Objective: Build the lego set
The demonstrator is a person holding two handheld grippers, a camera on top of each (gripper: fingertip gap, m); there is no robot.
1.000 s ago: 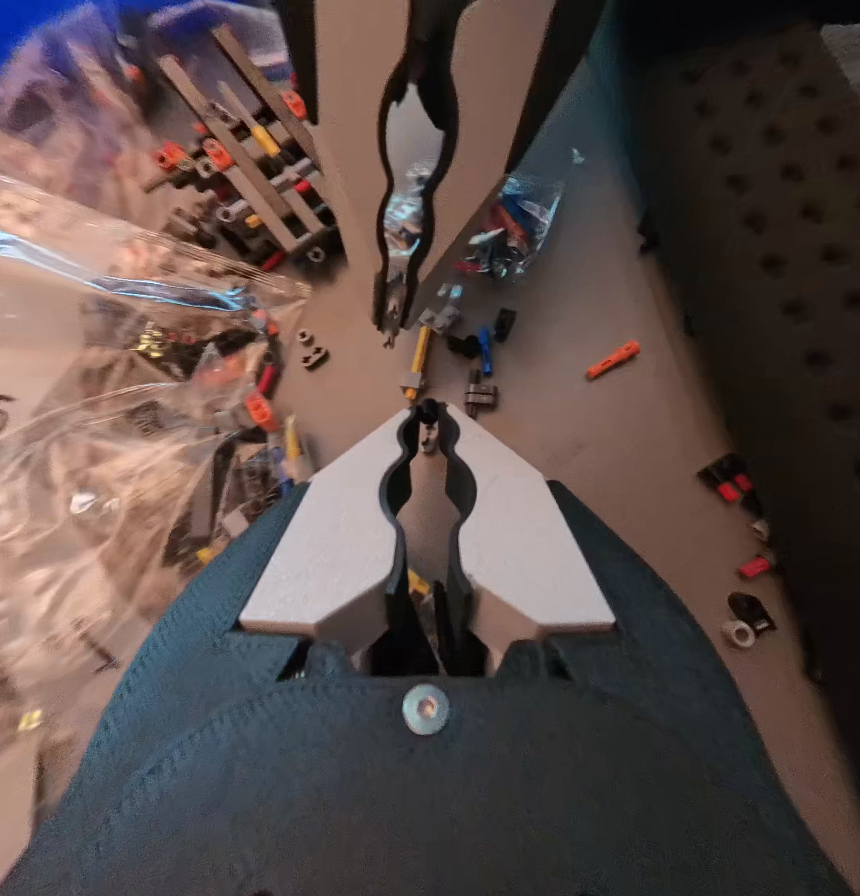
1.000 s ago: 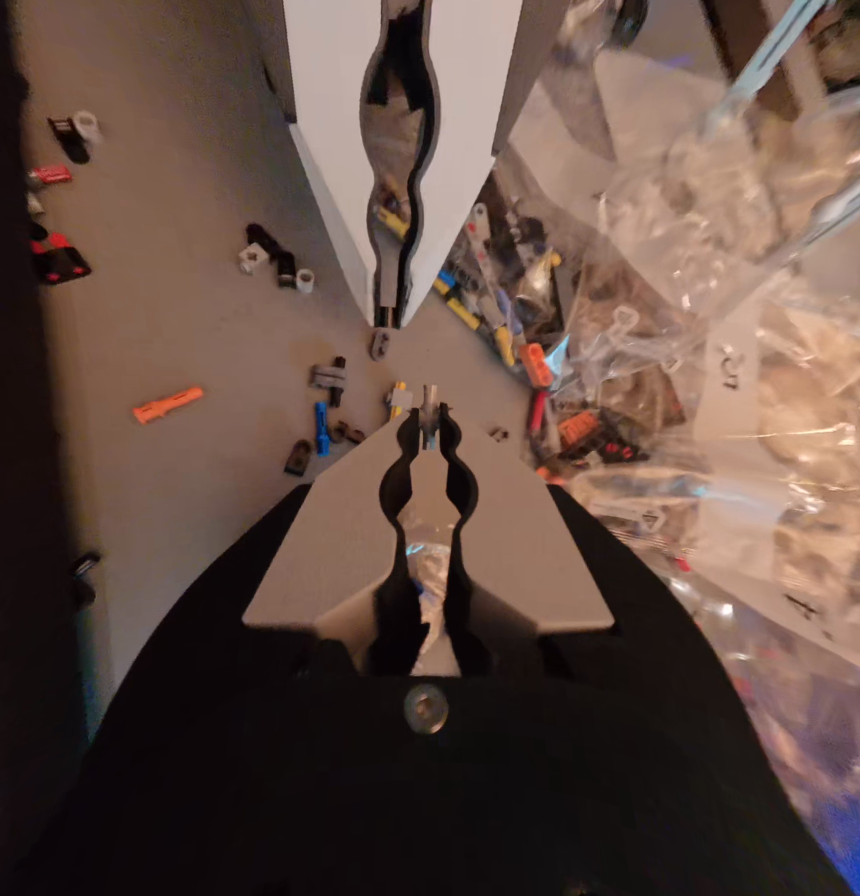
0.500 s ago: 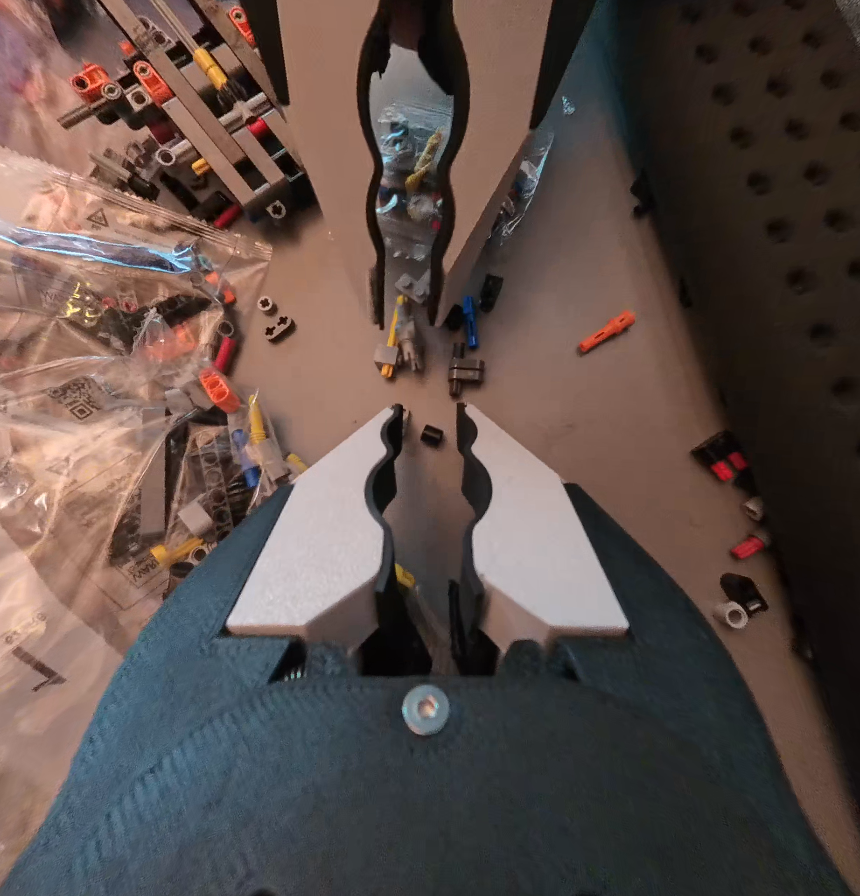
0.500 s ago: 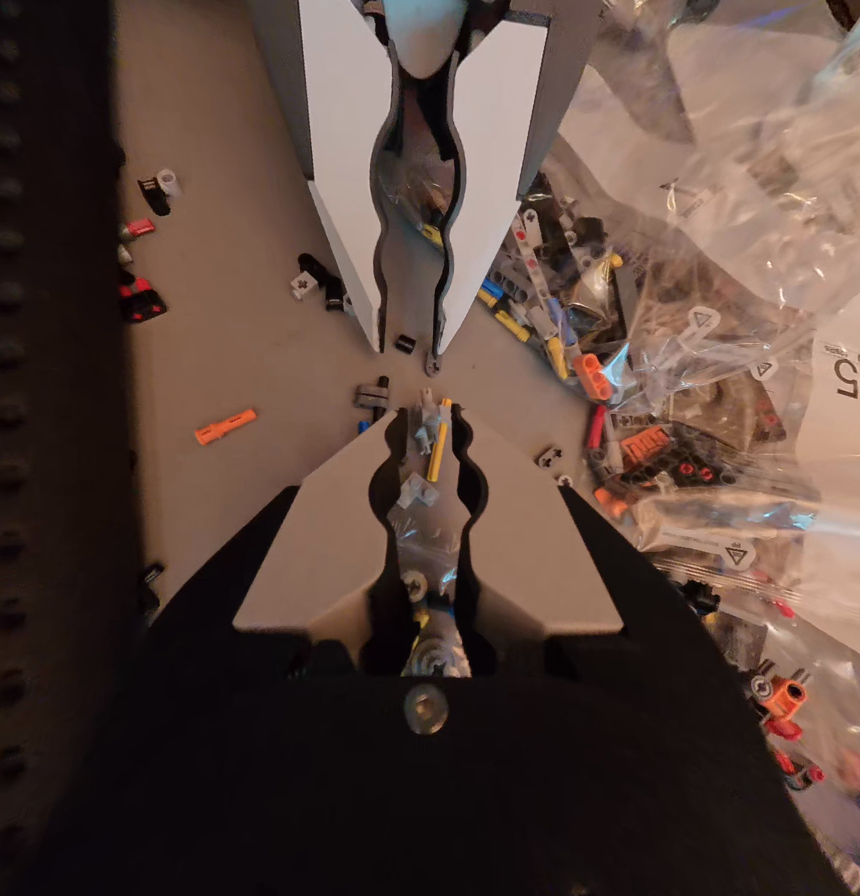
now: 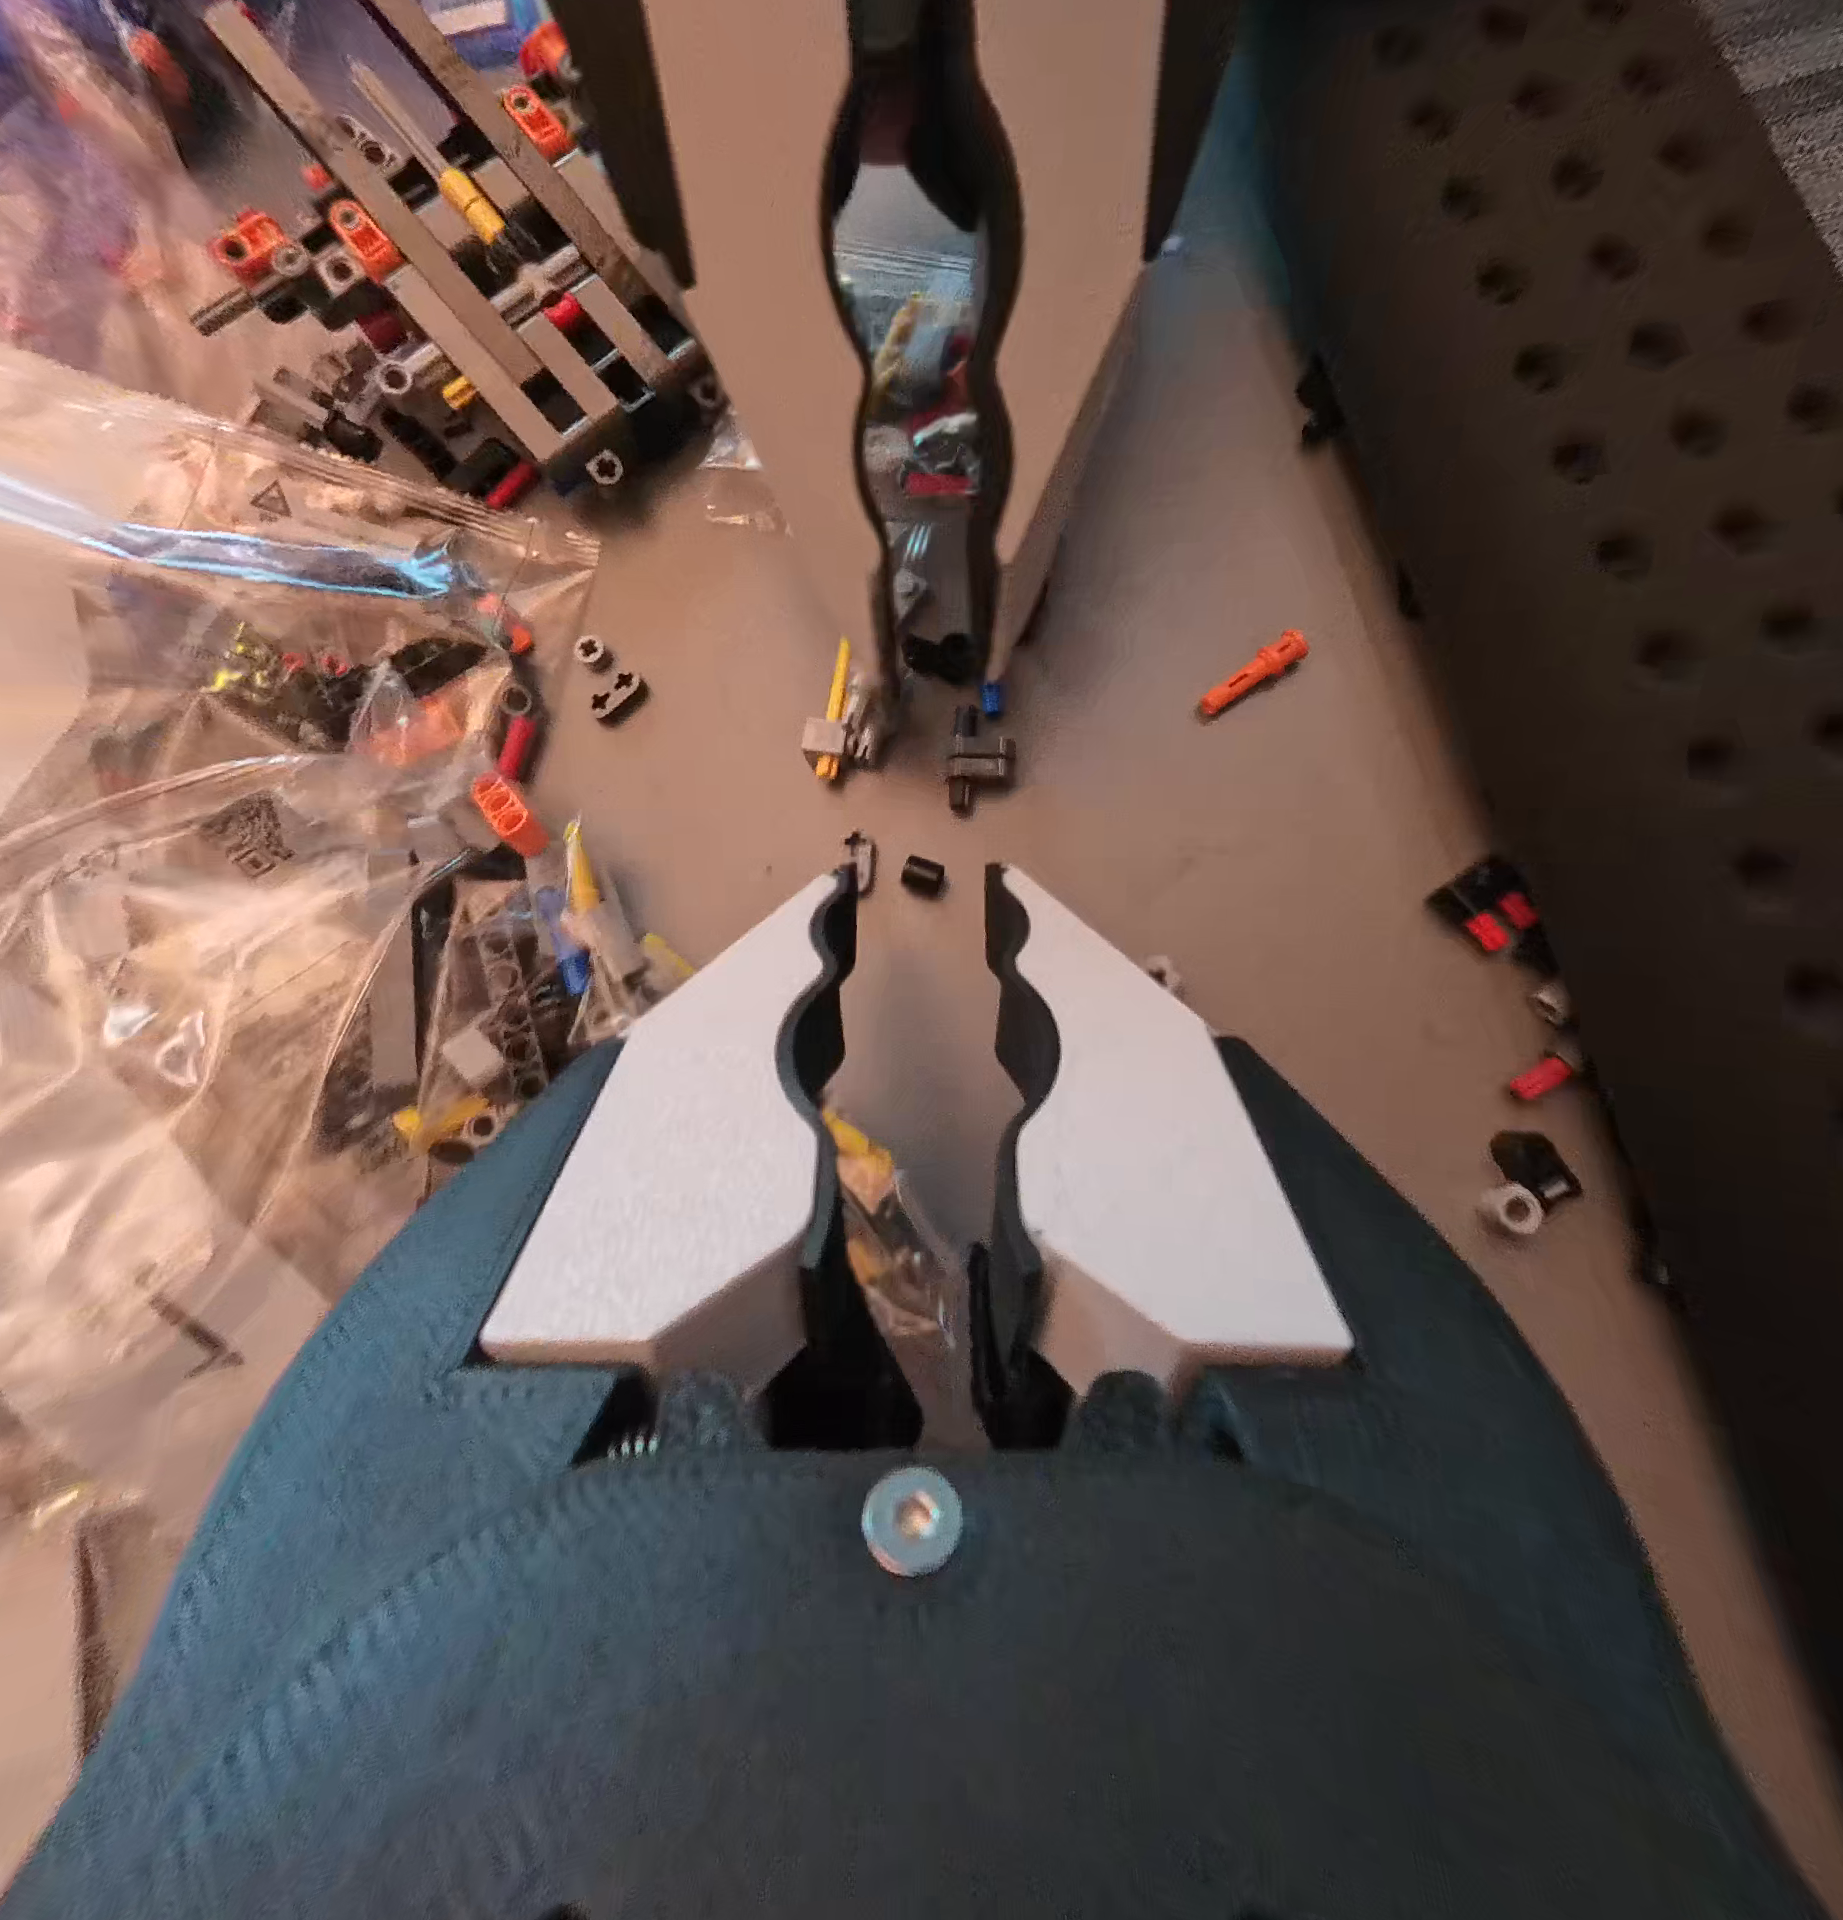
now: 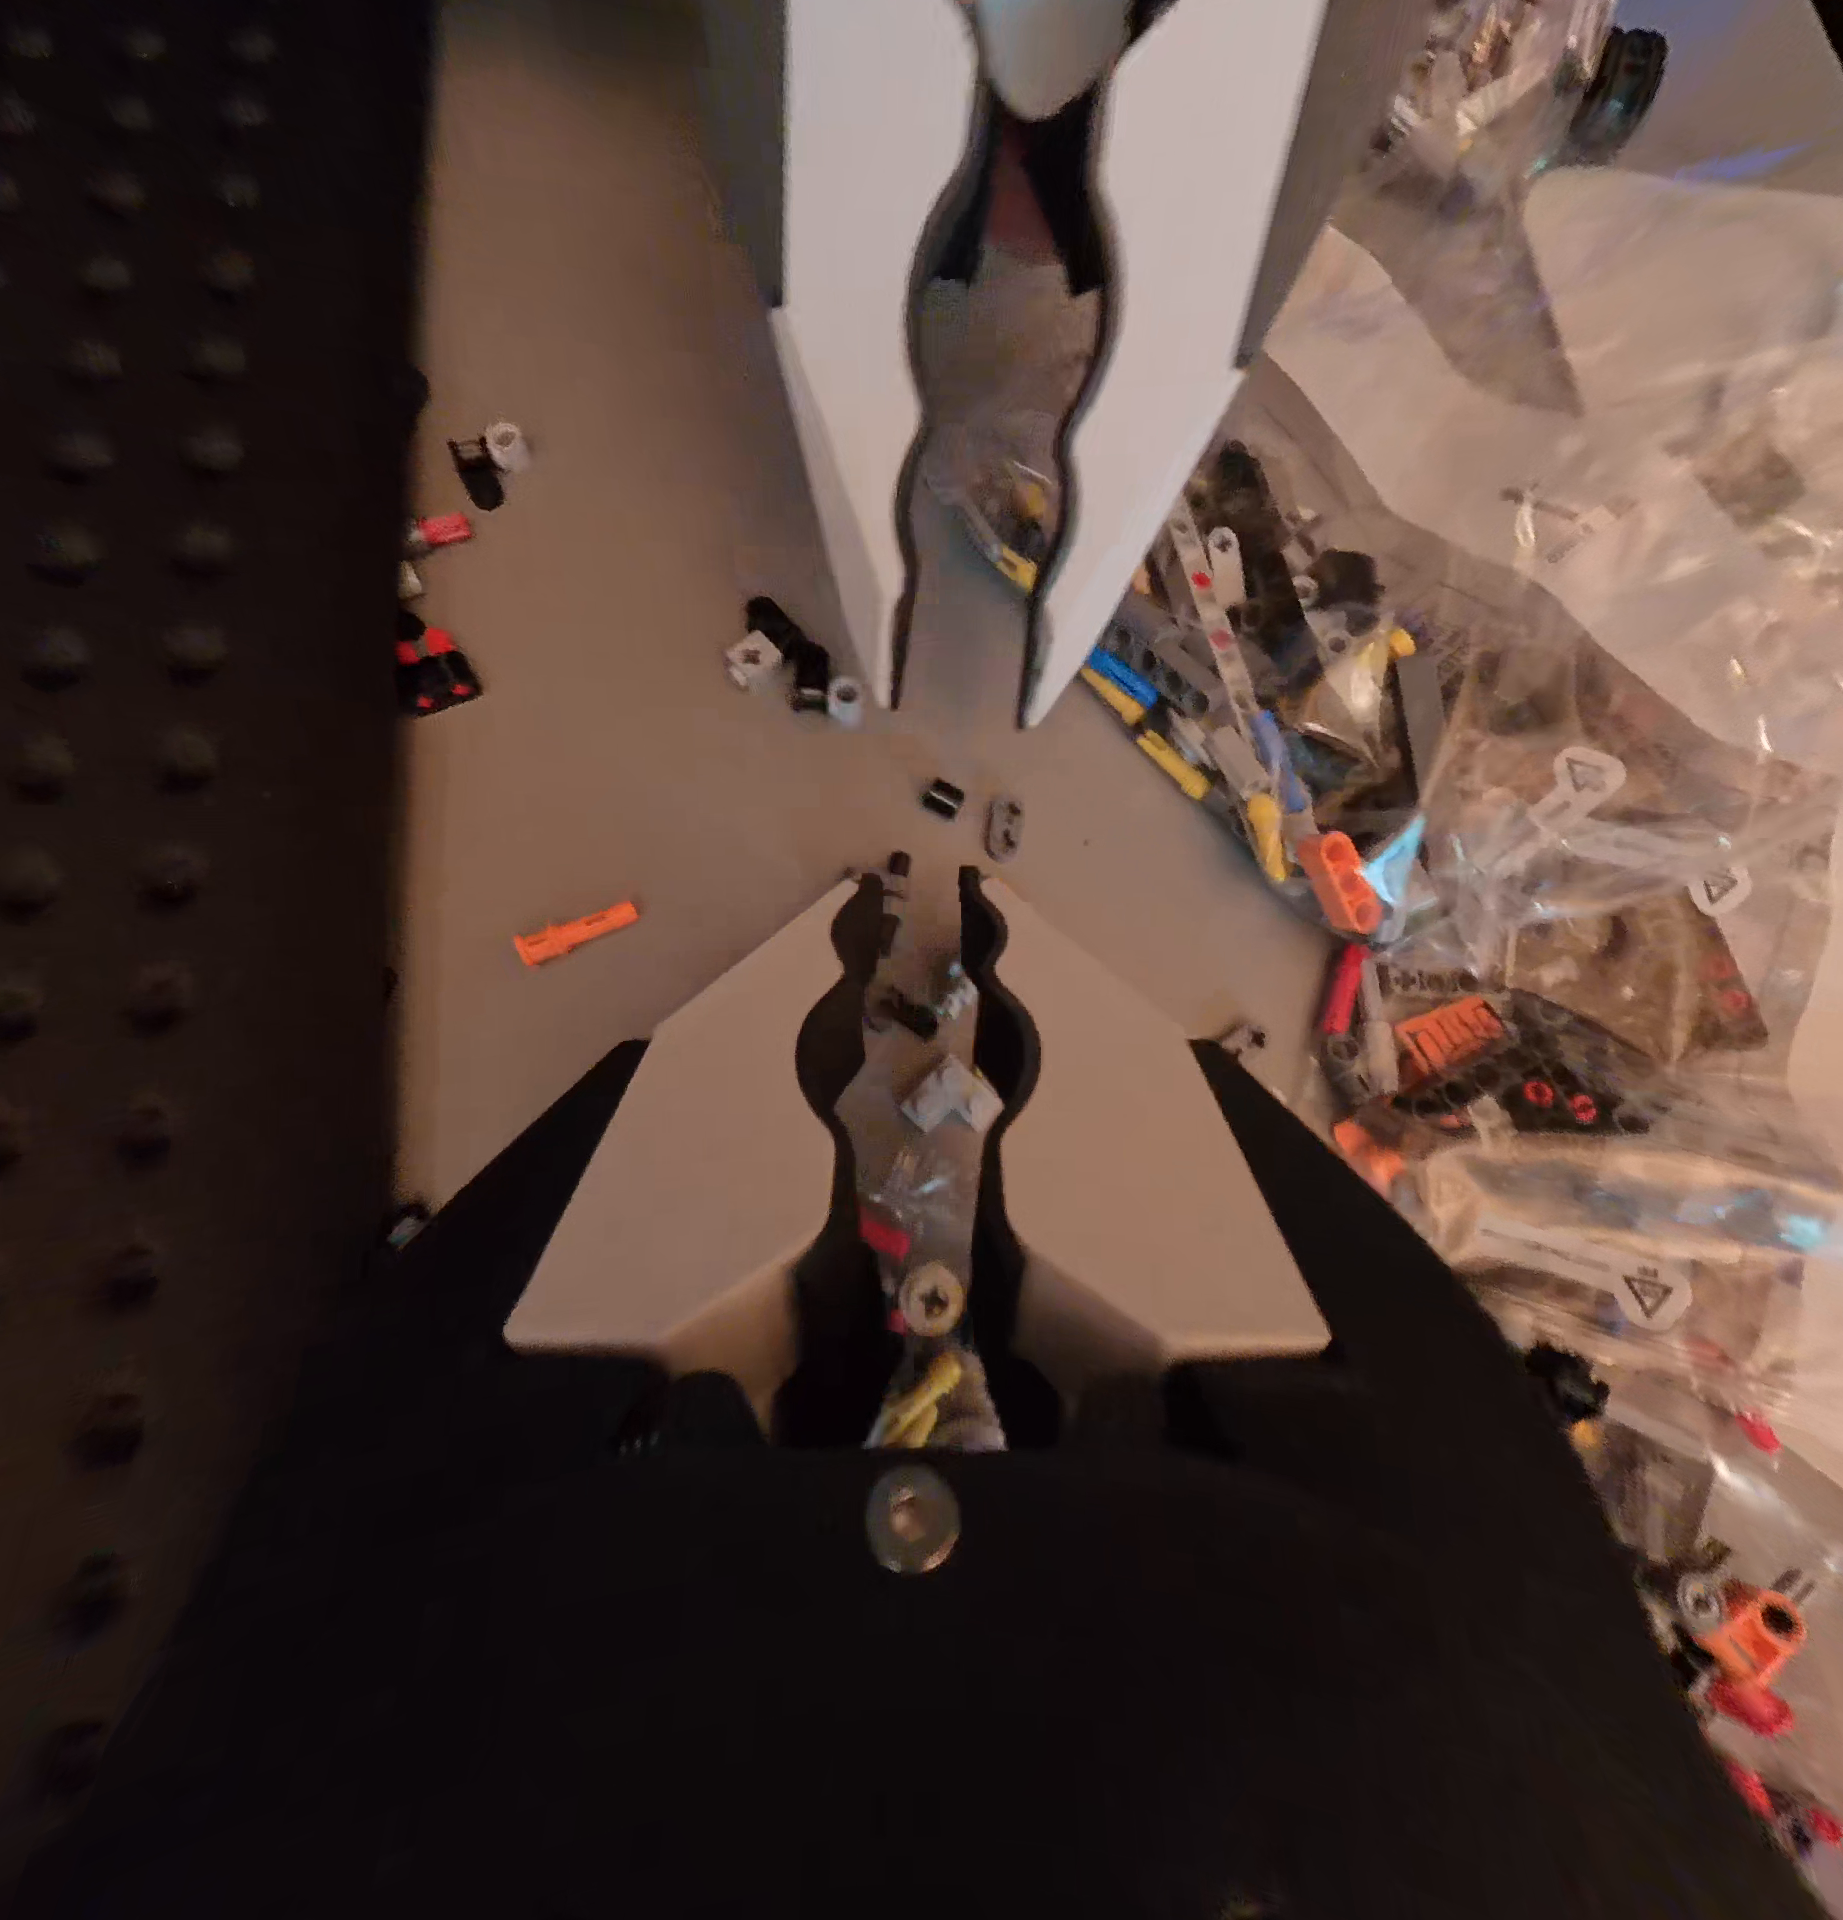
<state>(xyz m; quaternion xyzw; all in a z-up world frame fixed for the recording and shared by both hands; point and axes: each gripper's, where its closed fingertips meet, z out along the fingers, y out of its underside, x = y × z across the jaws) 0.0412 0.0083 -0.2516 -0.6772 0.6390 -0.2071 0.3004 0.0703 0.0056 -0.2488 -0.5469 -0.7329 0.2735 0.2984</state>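
Partly built frame (image 5: 460,301) lies far left on tabletop (image 5: 1156,883); many loose pieces and unopened bags (image 5: 221,831) remain. Left claw (image 5: 919,883) wide, empty, black bush (image 5: 923,875) just ahead. Right claw (image 6: 919,883) narrow gap, holds nothing.

The half-built frame (image 5: 449,270) runs off the top edge of the left wrist view, so its far end can't be seen, and the pieces inside the clear bags (image 5: 221,831) smear into glare and blur. In the right wrist view the right gripper (image 6: 922,878) covers part of the loose pieces under it, and whether the small dark pin (image 6: 898,864) at its tip is gripped or just lying there is too fine to tell.
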